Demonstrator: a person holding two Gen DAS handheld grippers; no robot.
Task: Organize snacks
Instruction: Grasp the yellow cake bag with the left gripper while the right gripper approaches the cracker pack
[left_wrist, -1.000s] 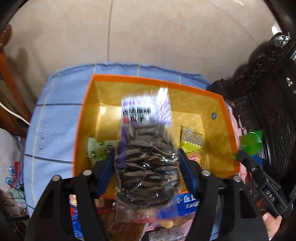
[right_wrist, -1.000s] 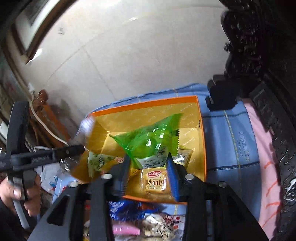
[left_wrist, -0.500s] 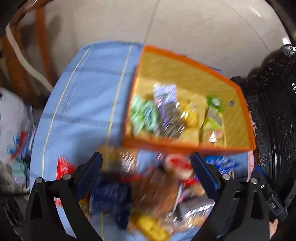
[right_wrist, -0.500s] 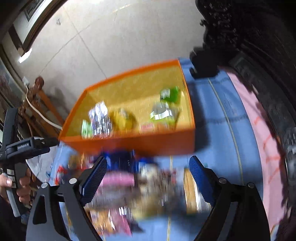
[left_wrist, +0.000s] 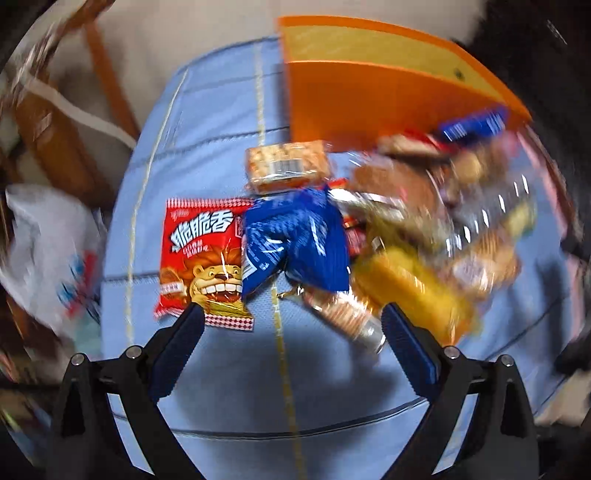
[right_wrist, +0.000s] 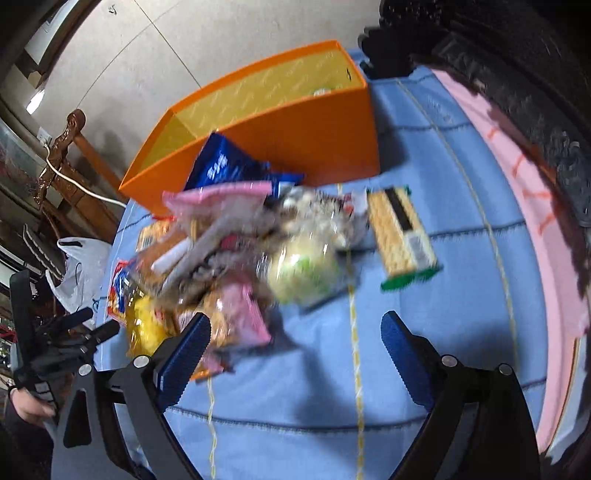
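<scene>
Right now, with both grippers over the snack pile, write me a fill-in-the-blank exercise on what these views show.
1. The box behind the snack pile is ____ on the outside.
2. The red packet at the pile's left edge shows a cartoon ____.
3. Both the left gripper and the right gripper are open and hold ____.
4. The snacks lie on a ____ cloth with yellow stitched lines.

Missing words: orange; lion; nothing; blue
</scene>
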